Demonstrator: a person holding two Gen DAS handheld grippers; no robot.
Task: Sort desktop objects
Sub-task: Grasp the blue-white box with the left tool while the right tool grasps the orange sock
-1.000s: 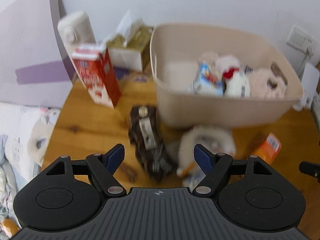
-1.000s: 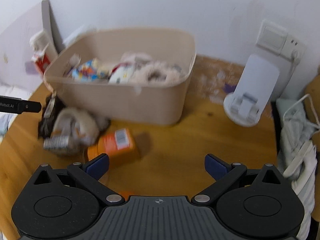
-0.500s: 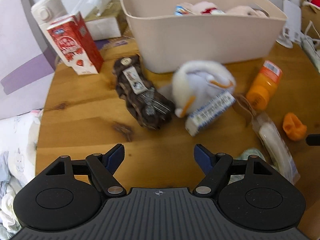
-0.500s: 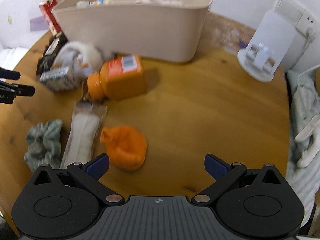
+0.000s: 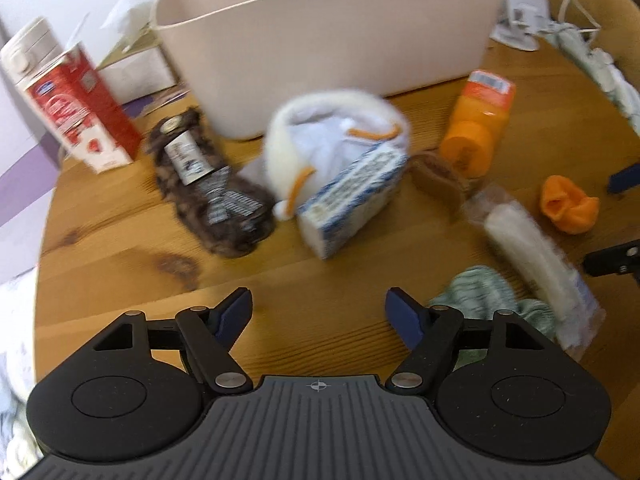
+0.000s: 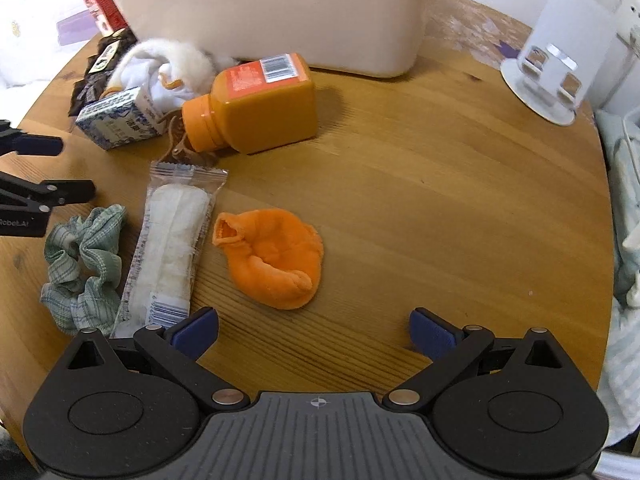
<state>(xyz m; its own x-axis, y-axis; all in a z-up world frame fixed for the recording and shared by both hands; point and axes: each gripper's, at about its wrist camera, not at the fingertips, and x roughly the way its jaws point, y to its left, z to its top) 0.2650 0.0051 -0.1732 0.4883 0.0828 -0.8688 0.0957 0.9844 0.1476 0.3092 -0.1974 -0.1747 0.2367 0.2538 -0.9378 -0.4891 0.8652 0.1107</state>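
Both hand-held grippers, left (image 5: 318, 314) and right (image 6: 314, 330), stand wide and hold nothing as we hang over the round wooden tabletop (image 6: 440, 184). At twelve o'clock sits the big beige plastic bin (image 6: 280, 8), likely the sorting target. Against its wall, at eleven, lies the orange square plastic bottle (image 6: 260, 106) on its side, beside a white fluffy plush (image 5: 332, 140) and a blue-and-white carton (image 5: 352, 196). Just ahead of our right jaws lies the crumpled orange sock (image 6: 272, 258); at nine, a clear-wrapped white pad (image 6: 172, 240) and a green striped scrunchie (image 6: 82, 260).

Bottle (image 6: 260, 108) before bin (image 6: 280, 12); sock (image 6: 272, 256) right of packet (image 6: 172, 248).
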